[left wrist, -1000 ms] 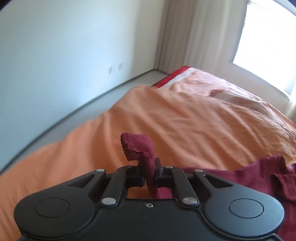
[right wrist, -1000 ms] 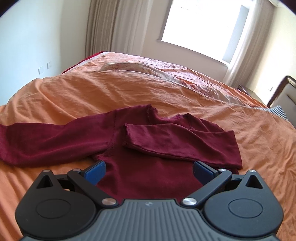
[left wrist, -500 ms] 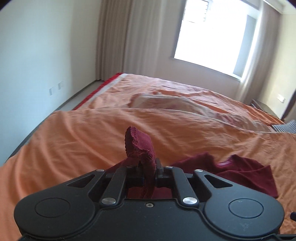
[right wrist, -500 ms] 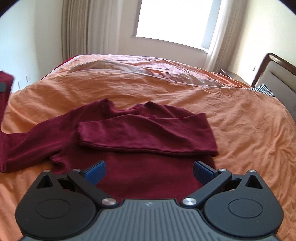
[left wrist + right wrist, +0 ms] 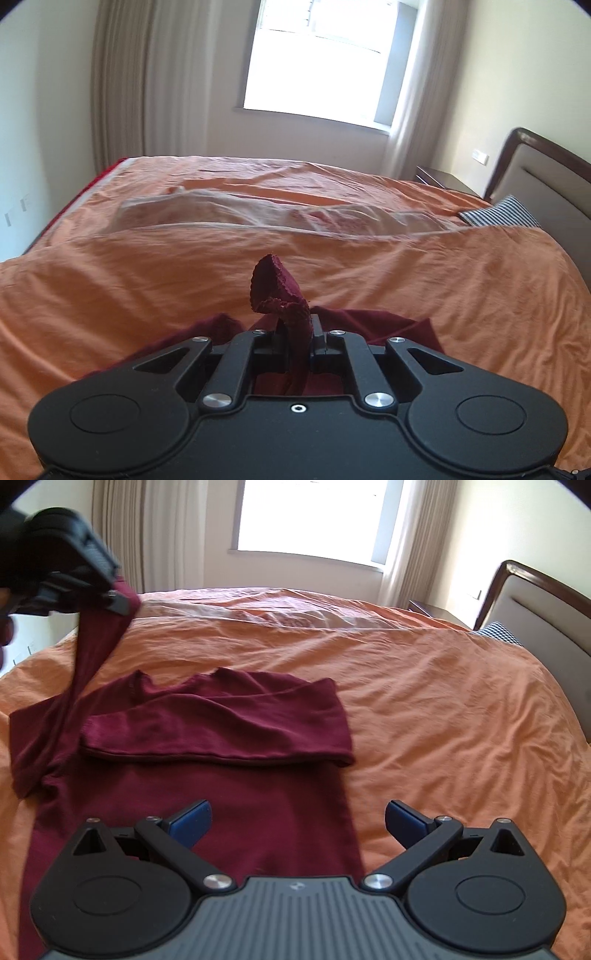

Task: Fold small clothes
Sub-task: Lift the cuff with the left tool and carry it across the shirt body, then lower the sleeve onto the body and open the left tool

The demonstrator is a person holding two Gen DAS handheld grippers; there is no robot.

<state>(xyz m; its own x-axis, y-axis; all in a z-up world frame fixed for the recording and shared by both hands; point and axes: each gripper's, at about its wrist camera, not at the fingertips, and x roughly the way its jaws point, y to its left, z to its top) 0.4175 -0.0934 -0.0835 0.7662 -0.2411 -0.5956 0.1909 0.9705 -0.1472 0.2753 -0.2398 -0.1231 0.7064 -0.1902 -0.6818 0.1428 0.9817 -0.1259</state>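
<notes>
One maroon long-sleeved top lies flat on the orange bedcover, one sleeve folded across its chest. Two grippers are in view. The left gripper is raised above the bed at the left of the right wrist view, its jaws clamped on the cuff of the other sleeve, which hangs taut down to the garment. The right gripper hovers low over the hem, jaws wide apart and empty.
</notes>
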